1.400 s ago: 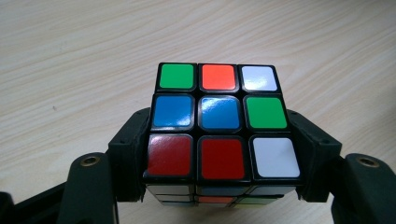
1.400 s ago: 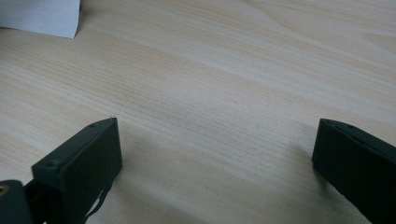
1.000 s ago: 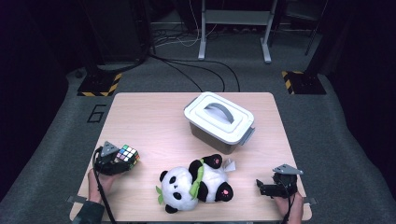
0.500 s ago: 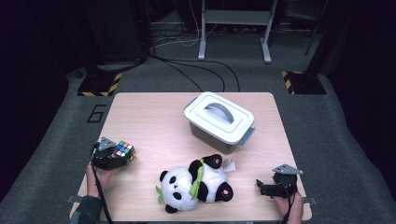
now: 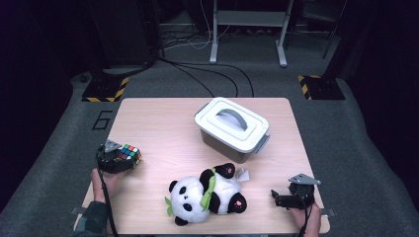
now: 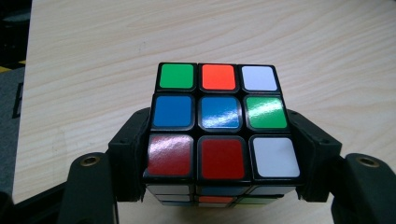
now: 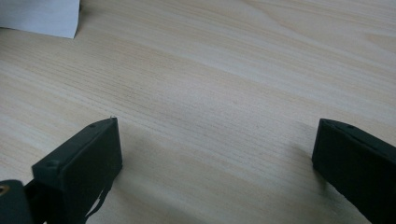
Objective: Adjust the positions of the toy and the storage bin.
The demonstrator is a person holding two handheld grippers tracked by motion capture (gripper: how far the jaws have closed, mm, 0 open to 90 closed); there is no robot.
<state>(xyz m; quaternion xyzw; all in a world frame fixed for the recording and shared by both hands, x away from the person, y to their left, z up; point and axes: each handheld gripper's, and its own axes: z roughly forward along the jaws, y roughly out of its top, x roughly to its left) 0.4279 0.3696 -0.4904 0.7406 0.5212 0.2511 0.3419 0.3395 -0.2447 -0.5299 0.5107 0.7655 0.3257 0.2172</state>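
Note:
A scrambled colour puzzle cube [image 5: 129, 153] sits at the table's left edge, clamped between the jaws of my left gripper [image 5: 121, 159]. In the left gripper view the cube [image 6: 222, 121] fills the space between both black jaws, which press on its sides. My right gripper [image 5: 281, 199] rests near the front right corner, its jaws apart. In the right gripper view its two black jaws stand wide over bare wood, and my right gripper [image 7: 219, 149] has nothing between them. A panda plush toy [image 5: 206, 197] lies on its back at the front centre.
A white lidded box with a grey handle [image 5: 232, 127] stands at the middle right of the wooden table [image 5: 158, 123]. A white tag [image 7: 39, 16] of the plush shows at the top left of the right gripper view. Dark floor and cables surround the table.
My left gripper has moved with the cube a little to the left and farther from the person, along the table's left edge. The right gripper has stayed where it was.

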